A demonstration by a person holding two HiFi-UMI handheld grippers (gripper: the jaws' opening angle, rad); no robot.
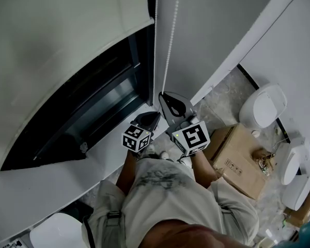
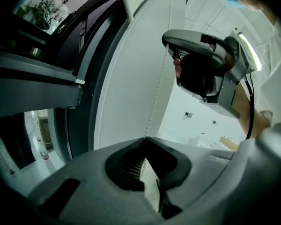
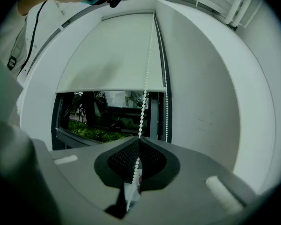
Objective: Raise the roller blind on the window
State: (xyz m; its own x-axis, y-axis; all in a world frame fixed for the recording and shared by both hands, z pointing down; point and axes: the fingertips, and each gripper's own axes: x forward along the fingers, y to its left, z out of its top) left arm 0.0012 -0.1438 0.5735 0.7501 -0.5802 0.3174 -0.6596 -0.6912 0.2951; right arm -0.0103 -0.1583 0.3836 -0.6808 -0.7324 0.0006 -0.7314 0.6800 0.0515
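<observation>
Pinching the bead chain (image 3: 147, 69) with the right gripper (image 3: 138, 142), jaws pressed together on the beads, just in front of the window (image 3: 103, 116). Clamping the same strand below that with the left gripper (image 2: 145, 138), jaws likewise closed on it at the tips. Finding the roller blind (image 3: 112, 55) drawn over the upper part of the glass, bottom edge partway up, greenery (image 3: 91, 131) showing beneath it

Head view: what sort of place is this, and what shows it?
Probably a washroom being fitted out: what look like white toilets sit beside a cardboard box, near a window with a roller blind.
</observation>
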